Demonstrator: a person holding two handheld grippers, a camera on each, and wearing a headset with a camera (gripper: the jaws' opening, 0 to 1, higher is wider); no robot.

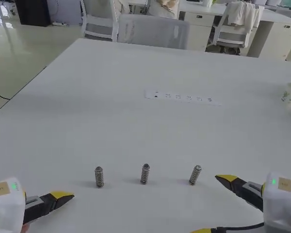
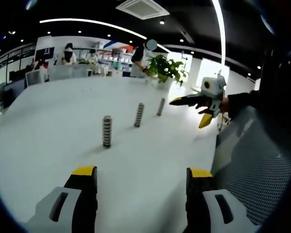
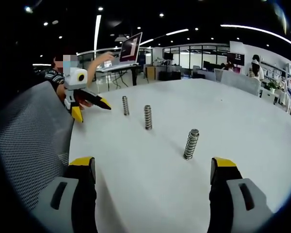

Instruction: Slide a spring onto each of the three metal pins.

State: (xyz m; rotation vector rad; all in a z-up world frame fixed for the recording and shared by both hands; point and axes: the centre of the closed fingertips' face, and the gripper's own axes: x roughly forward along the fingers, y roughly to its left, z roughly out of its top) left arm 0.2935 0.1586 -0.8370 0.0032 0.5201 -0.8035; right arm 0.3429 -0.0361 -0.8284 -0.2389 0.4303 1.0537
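White table [image 1: 136, 121] fills the head view, with chairs [image 1: 150, 30] along its far edge and a power strip [image 1: 182, 97] lying flat at mid-table. Three springs stand in a row near the near edge: left spring [image 1: 99, 176], middle spring [image 1: 145, 174], right spring [image 1: 195, 175]. Each is seated around one of the upright pins [image 1: 145, 166], and the three are well apart from each other. The left hand-held gripper [image 1: 56, 200] sits at the near left corner, clear of the left spring. The right hand-held gripper [image 1: 213, 205] sits at the near right, its upper jaw tip near the right spring but not touching it.

Left gripper view: the left hand-held gripper [image 2: 141, 172] has its jaws spread wide, with nothing between them. The left spring [image 2: 106, 131] is nearest, then the middle spring [image 2: 139, 115] and the right spring [image 2: 160, 107]. The right hand-held gripper [image 2: 199, 104] hangs beyond them, jaws apart. A mesh chair back [image 2: 252, 160] is at the right.

Right gripper view: the right hand-held gripper [image 3: 153, 162] also has its jaws spread wide and holds nothing. The right spring [image 3: 190, 143] is nearest and leans slightly. The middle spring [image 3: 148, 117] and left spring [image 3: 125, 105] follow, with the left hand-held gripper [image 3: 89, 104] past them.
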